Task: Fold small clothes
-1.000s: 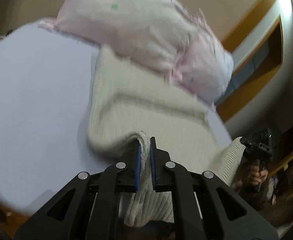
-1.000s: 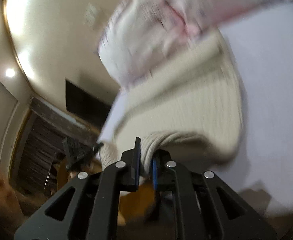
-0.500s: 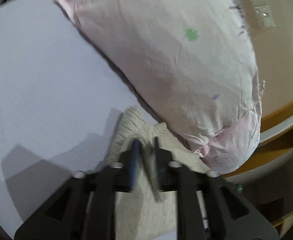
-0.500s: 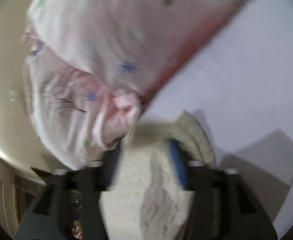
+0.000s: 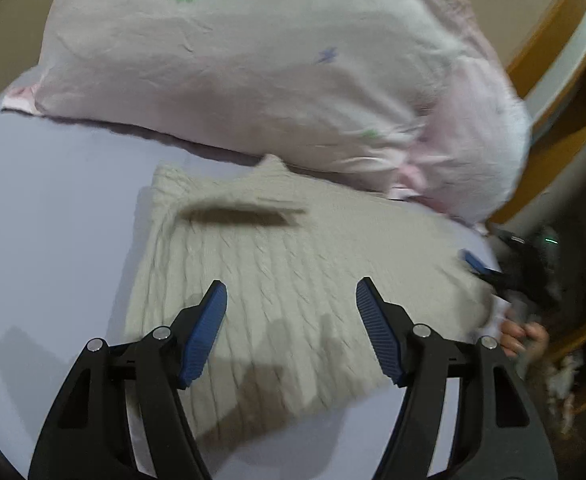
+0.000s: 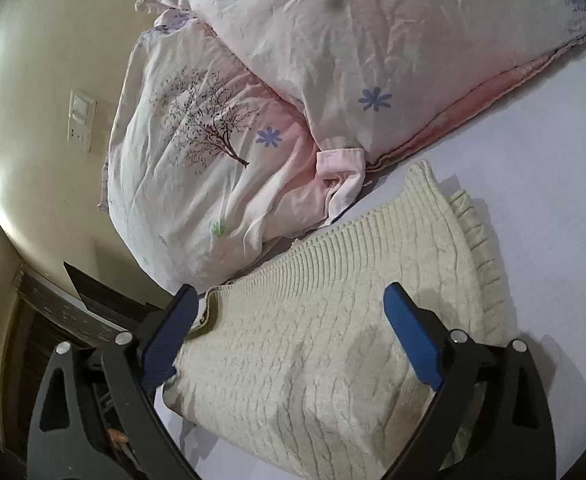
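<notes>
A cream cable-knit sweater (image 5: 293, 280) lies folded on the pale lilac bed sheet (image 5: 53, 208). It also shows in the right wrist view (image 6: 317, 360), with its ribbed hem toward the pillows and a frilled edge at the right. My left gripper (image 5: 291, 294) is open and empty just above the sweater. My right gripper (image 6: 291, 298) is open and empty over the sweater's near part. The right gripper's blue pad also shows at the sweater's right edge in the left wrist view (image 5: 477, 262).
Two pale pink flowered pillows (image 5: 253, 64) lie just behind the sweater; they also show in the right wrist view (image 6: 333, 60). The bed edge and a wooden frame (image 5: 553, 80) are at the right. A wall switch (image 6: 81, 120) is on the wall at left.
Both grippers were shut on the sweater and carried its edge toward the pillows. They have now let go and opened, and the sweater lies folded on the sheet.
</notes>
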Action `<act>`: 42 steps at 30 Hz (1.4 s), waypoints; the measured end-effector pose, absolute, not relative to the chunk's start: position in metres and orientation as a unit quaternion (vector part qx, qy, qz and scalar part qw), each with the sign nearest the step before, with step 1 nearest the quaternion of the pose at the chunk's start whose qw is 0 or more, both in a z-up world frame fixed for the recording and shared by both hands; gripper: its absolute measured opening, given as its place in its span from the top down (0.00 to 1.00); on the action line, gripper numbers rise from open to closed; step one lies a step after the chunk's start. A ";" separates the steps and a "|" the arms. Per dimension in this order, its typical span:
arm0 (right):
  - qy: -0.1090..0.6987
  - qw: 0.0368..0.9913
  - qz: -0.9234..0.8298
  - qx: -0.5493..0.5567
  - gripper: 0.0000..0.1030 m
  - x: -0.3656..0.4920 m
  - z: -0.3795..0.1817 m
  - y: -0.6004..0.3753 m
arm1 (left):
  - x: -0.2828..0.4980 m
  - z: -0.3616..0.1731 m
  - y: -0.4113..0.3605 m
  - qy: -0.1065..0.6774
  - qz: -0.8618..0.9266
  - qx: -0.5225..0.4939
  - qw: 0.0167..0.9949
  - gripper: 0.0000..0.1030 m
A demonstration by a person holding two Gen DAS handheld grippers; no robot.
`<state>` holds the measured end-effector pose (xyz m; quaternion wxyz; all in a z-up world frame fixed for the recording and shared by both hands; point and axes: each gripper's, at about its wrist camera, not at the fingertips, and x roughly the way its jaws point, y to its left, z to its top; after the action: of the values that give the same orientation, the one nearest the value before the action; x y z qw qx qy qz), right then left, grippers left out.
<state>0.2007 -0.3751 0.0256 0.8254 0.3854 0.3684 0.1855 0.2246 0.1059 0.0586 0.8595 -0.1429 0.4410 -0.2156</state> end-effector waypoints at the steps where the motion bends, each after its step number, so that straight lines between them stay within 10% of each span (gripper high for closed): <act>1: 0.367 0.826 0.184 0.387 0.09 0.202 0.028 -0.375 | 0.237 0.054 0.106 0.448 -0.189 -0.143 0.862 0.33; 8: 0.357 0.829 0.170 0.396 0.09 0.188 0.027 -0.393 | 0.259 0.057 0.159 0.397 -0.129 -0.269 0.868 0.33; 18: 0.357 0.826 0.157 0.407 0.07 0.182 0.021 -0.406 | 0.217 0.026 0.161 0.486 -0.156 -0.196 0.837 0.32; 22: 0.354 0.825 0.165 0.408 0.07 0.177 0.025 -0.406 | 0.214 0.017 0.147 0.482 -0.175 -0.230 0.827 0.70; 27: 0.339 0.832 0.172 0.405 0.07 0.163 0.036 -0.419 | 0.212 0.030 0.145 0.454 -0.191 -0.325 0.808 0.82; 34: 0.305 0.852 0.148 0.398 0.07 0.139 0.052 -0.452 | 0.199 0.123 -0.011 0.376 -0.364 -0.266 0.810 0.84; 42: 0.348 0.841 0.118 0.397 0.07 0.144 0.047 -0.469 | 0.195 0.078 -0.211 0.460 -0.509 -0.250 0.683 0.82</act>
<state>0.1440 -0.4688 0.0473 0.8408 0.3973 0.3482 0.1179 0.1954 -0.2108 0.0779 0.6832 -0.2500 0.4599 -0.5091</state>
